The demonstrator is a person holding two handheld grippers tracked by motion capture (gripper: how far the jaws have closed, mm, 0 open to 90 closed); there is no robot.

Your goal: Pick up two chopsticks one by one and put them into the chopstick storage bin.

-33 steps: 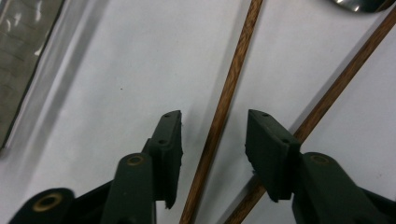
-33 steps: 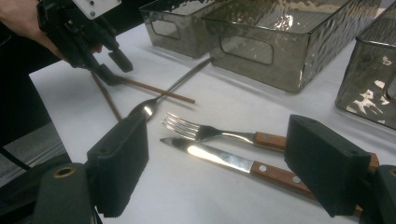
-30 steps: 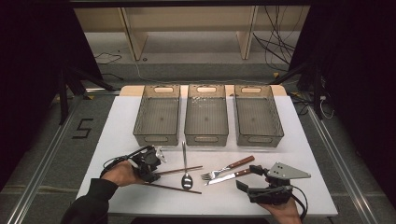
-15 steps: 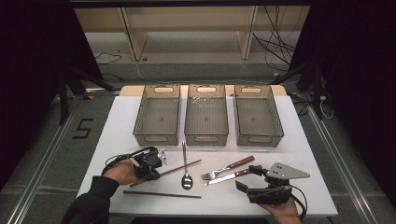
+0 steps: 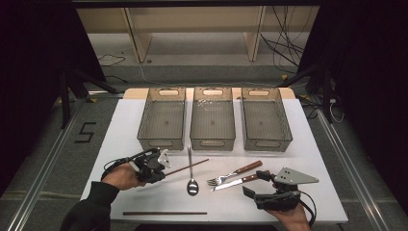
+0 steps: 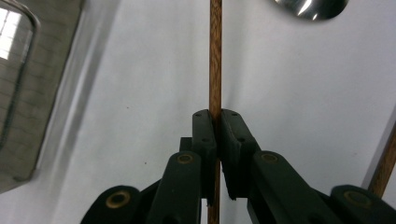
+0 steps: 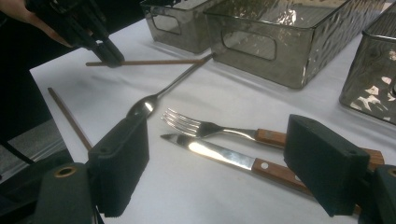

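High view — left claw [image 5: 162, 166] pinching chopstick [image 5: 187, 166], wrist low, right claw [image 5: 255, 183] agape

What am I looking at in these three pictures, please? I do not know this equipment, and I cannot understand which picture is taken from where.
A person sits at a white table and holds a hand tool with two black jaws in each hand. The high view looks down from above. The other two views come from small cameras riding on each tool.

On the table stand three grey bins. In front of them lie a spoon, a fork, a knife and a second chopstick.

The left gripper has just been closing and now pinches a brown chopstick. The right gripper is open and holds nothing, near the knife.
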